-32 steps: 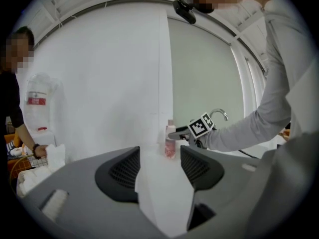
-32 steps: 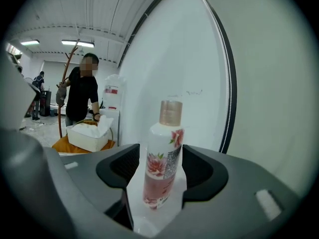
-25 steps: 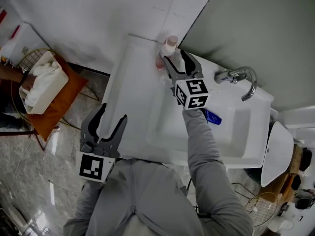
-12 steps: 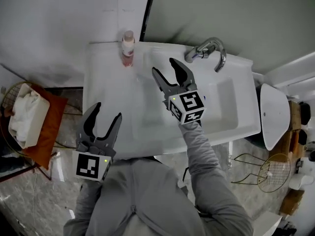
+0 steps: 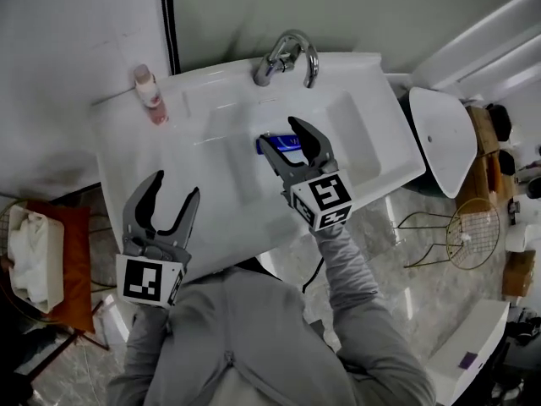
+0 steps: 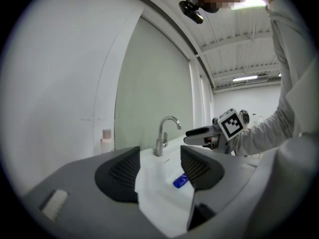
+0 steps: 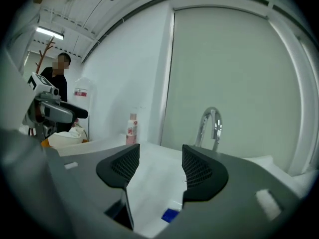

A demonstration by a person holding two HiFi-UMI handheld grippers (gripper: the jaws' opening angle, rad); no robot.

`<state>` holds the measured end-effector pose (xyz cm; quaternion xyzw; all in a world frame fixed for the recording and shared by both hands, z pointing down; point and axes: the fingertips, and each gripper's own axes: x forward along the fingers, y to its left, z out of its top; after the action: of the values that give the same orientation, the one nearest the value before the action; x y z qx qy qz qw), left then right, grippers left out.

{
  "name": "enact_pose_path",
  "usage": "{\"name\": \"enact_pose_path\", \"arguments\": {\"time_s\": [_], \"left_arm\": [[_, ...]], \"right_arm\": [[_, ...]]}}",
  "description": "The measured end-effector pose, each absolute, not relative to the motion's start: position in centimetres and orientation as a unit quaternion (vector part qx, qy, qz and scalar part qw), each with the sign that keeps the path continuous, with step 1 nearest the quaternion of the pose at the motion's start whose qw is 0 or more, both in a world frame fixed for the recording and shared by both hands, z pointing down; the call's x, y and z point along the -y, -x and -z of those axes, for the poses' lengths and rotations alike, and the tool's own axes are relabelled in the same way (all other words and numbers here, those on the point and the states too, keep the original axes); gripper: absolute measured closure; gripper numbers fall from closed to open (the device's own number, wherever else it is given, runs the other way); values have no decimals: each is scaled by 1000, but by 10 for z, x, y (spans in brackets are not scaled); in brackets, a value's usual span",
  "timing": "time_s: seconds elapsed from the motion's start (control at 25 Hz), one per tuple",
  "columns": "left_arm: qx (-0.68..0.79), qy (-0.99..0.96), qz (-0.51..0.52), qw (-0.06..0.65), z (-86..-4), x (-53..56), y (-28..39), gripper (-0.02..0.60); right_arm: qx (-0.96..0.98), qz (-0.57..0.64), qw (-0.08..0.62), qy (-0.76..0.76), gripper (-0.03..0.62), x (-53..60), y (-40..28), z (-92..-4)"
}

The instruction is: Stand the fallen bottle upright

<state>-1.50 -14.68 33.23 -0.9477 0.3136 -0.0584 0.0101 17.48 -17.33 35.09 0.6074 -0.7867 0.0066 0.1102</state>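
1. Since 1 s ago, the right gripper (image 5: pixel 281 134) has drawn away from the pink bottle (image 5: pixel 150 98), which it then flanked, and now hangs over the basin.
2. Head view: the pink bottle stands upright on the back left corner of the white sink (image 5: pixel 127 180), against the wall and well apart from both grippers.
3. Head view: the right gripper's jaws are spread with nothing in them, above a blue object (image 5: pixel 287 143) lying in the basin in front of the faucet (image 5: pixel 287 53).
4. Head view: the left gripper (image 5: pixel 173 189) hovers at the sink's front left edge, jaws parted and empty.
5. Left gripper view: the left gripper (image 6: pixel 159 171) is released, only the sink (image 6: pixel 154 198) showing between its jaws. The blue object (image 6: pixel 181 181) lies by the right-hand jaw. The bottle (image 6: pixel 105 139) stands left of the faucet (image 6: pixel 163 136), and the right gripper (image 6: pixel 189 133) is held out over the basin.
6. Right gripper view: the right gripper (image 7: pixel 160 168) is released and holds nothing. The blue object (image 7: pixel 170 215) lies low in the sink (image 7: pixel 149 183). The bottle (image 7: pixel 131 129) is upright by the wall, the faucet (image 7: pixel 209 126) is to its right, and the left gripper (image 7: pixel 79 114) is at the far left.
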Motion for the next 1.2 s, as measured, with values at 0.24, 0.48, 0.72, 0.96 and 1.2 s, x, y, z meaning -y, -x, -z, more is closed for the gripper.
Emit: {"name": "enact_pose_path", "arguments": {"time_s": [0.24, 0.48, 0.72, 0.96, 1.2], "left_arm": [[-279, 958, 66, 1, -336, 135, -11, 305], [-261, 962, 74, 11, -345, 127, -18, 305], [-266, 959, 95, -5, -361, 121, -21, 305], [-295, 949, 105, -18, -371, 127, -18, 305], [-344, 931, 118, -31, -377, 137, -7, 305]], "right_arm": [[760, -15, 173, -626, 345, 131, -214, -373], [742, -41, 263, -615, 345, 101, -245, -418], [739, -65, 334, -582, 345, 111, -263, -463], [745, -79, 410, -521, 345, 138, -271, -519], [730, -37, 550, -405, 345, 158, -284, -578]]}}
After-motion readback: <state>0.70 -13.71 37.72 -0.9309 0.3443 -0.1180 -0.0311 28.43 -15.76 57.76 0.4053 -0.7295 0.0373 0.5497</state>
